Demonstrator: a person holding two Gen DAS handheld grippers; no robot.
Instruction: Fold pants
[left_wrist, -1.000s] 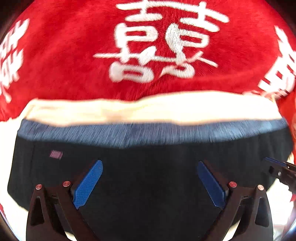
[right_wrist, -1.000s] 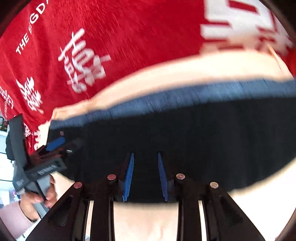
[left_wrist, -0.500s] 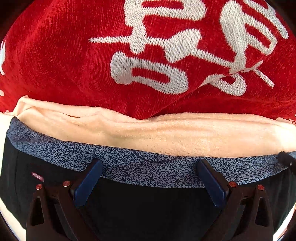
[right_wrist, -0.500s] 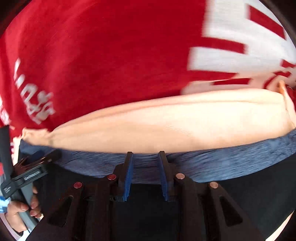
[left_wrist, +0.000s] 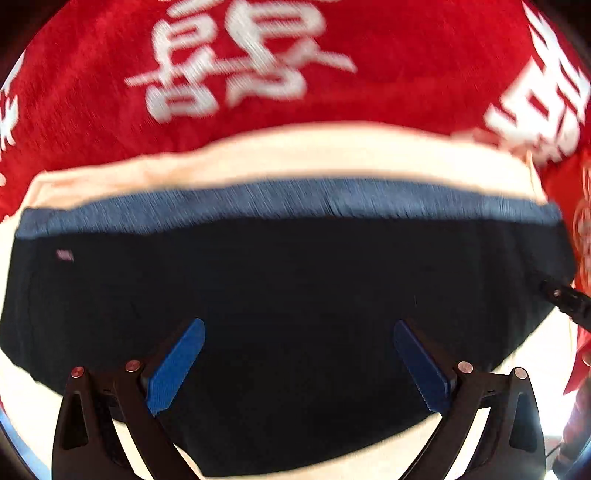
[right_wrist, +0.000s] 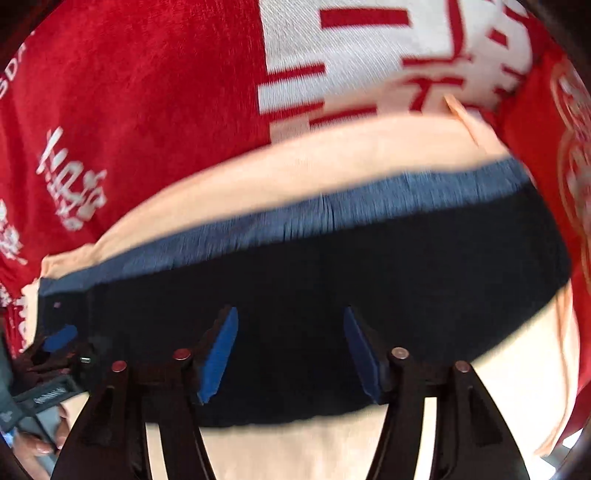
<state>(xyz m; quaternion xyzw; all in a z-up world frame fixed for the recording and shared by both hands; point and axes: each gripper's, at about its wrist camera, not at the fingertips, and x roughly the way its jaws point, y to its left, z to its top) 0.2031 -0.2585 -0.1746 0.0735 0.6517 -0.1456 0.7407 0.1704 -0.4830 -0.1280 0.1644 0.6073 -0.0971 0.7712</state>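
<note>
The dark navy pants (left_wrist: 295, 280) lie folded into a wide flat band with a blue-grey patterned waistband (left_wrist: 295, 201) along the far edge; they also show in the right wrist view (right_wrist: 332, 280). My left gripper (left_wrist: 298, 363) is open wide, its blue pads over the pants' near part, holding nothing. My right gripper (right_wrist: 290, 354) is open over the pants' near edge, empty. The left gripper's tip (right_wrist: 59, 339) shows at the pants' left end in the right wrist view; the right gripper's tip (left_wrist: 561, 299) shows at the right end in the left wrist view.
The pants rest on a peach cloth (left_wrist: 295, 162) laid over a red blanket with white characters (left_wrist: 236, 66), which also shows in the right wrist view (right_wrist: 147, 92). A hand (right_wrist: 40, 443) holds the left gripper's handle at lower left.
Both grippers have pulled back from the waistband toward the pants' near edge. The right gripper's jaws have opened wider; the left stays open.
</note>
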